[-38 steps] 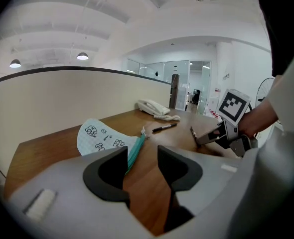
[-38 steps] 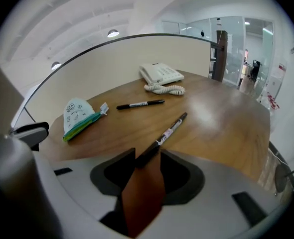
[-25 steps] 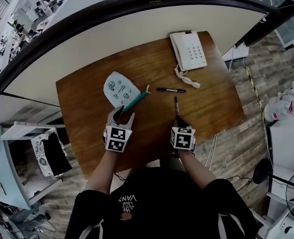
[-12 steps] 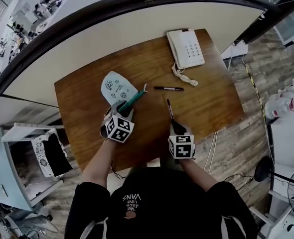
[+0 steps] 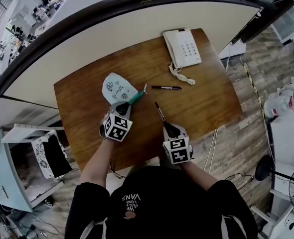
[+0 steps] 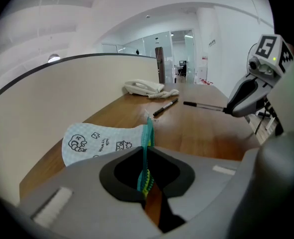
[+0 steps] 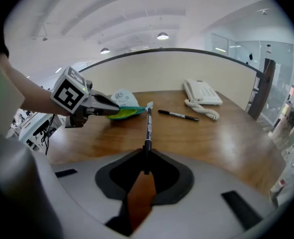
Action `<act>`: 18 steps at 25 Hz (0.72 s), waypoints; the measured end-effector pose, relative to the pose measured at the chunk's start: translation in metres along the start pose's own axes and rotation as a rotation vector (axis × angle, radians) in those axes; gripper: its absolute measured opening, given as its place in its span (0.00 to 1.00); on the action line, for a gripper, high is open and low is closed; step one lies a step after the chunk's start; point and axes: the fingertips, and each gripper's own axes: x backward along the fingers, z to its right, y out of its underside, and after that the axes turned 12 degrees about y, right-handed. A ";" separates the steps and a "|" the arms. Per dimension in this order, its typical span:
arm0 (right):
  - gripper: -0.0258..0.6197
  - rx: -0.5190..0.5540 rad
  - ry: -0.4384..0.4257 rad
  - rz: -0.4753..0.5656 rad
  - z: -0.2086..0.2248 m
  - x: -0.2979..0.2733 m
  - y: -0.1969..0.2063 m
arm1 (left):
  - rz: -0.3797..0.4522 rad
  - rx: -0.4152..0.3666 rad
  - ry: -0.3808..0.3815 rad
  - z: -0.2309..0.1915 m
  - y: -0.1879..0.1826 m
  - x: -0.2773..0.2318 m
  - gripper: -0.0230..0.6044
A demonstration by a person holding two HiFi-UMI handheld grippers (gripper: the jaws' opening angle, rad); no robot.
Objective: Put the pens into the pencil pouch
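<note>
The white printed pencil pouch (image 5: 116, 88) lies on the wooden table (image 5: 87, 108), its teal zipper edge (image 6: 148, 138) toward me. My left gripper (image 5: 124, 107) is closing its jaws, and that zipper edge is pinched between them (image 6: 146, 180). In my right gripper (image 5: 166, 126), shut on its rear end, a black pen (image 5: 159, 112) is held off the table. The pen (image 7: 148, 123) points at the pouch's mouth (image 7: 123, 112), a short way from it. A second black pen (image 5: 166, 87) lies on the table beyond.
A white desk phone (image 5: 183, 48) with a coiled cord (image 5: 182, 76) sits at the table's far right corner. A curved partition wall (image 5: 137, 24) borders the table's far side. Bare wood lies right of the pens.
My left gripper has moved onto the pouch's zipper edge and closed on it. My right gripper has lifted the pen and swung its tip left toward the pouch.
</note>
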 end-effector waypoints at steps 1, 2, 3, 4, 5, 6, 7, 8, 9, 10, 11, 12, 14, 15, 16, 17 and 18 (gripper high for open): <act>0.14 0.003 -0.008 0.001 -0.002 0.001 -0.001 | 0.021 0.006 0.006 0.002 -0.005 0.002 0.10; 0.14 0.007 -0.016 0.003 -0.005 0.001 -0.001 | 0.043 0.012 0.013 0.005 -0.011 0.005 0.09; 0.14 0.013 -0.024 0.006 -0.008 0.001 -0.002 | 0.064 0.015 0.020 0.008 -0.016 0.007 0.09; 0.14 0.019 -0.031 0.012 -0.011 0.002 -0.003 | 0.082 0.013 0.029 0.012 -0.022 0.009 0.09; 0.14 0.026 -0.040 0.017 -0.015 0.003 -0.004 | 0.096 0.006 0.037 0.017 -0.028 0.011 0.09; 0.14 0.034 -0.050 0.021 -0.018 0.004 -0.005 | 0.106 -0.006 0.045 0.022 -0.033 0.013 0.09; 0.14 0.045 -0.060 0.024 -0.021 0.005 -0.006 | 0.114 -0.021 0.053 0.028 -0.037 0.014 0.09; 0.14 0.063 -0.069 0.028 -0.024 0.005 -0.007 | 0.119 -0.036 0.060 0.033 -0.041 0.015 0.09; 0.14 0.083 -0.076 0.032 -0.027 0.006 -0.007 | 0.123 -0.049 0.065 0.038 -0.044 0.015 0.09; 0.14 0.102 -0.081 0.037 -0.029 0.006 -0.008 | 0.125 -0.060 0.068 0.042 -0.045 0.016 0.09; 0.14 0.115 -0.086 0.039 -0.031 0.006 -0.008 | 0.125 -0.069 0.072 0.046 -0.047 0.016 0.09; 0.14 0.122 -0.091 0.039 -0.033 0.006 -0.008 | 0.124 -0.077 0.077 0.050 -0.048 0.016 0.09; 0.14 0.122 -0.100 0.031 -0.037 0.007 -0.007 | 0.123 -0.093 0.090 0.058 -0.050 0.017 0.09; 0.14 0.121 -0.103 0.024 -0.038 0.007 -0.007 | 0.125 -0.101 0.098 0.062 -0.051 0.017 0.09; 0.14 0.119 -0.105 0.018 -0.038 0.007 -0.008 | 0.127 -0.108 0.107 0.067 -0.052 0.018 0.09; 0.14 0.116 -0.106 0.011 -0.038 0.007 -0.008 | 0.131 -0.115 0.115 0.070 -0.053 0.018 0.09; 0.14 0.108 -0.107 0.004 -0.038 0.006 -0.009 | 0.133 -0.121 0.123 0.074 -0.054 0.018 0.09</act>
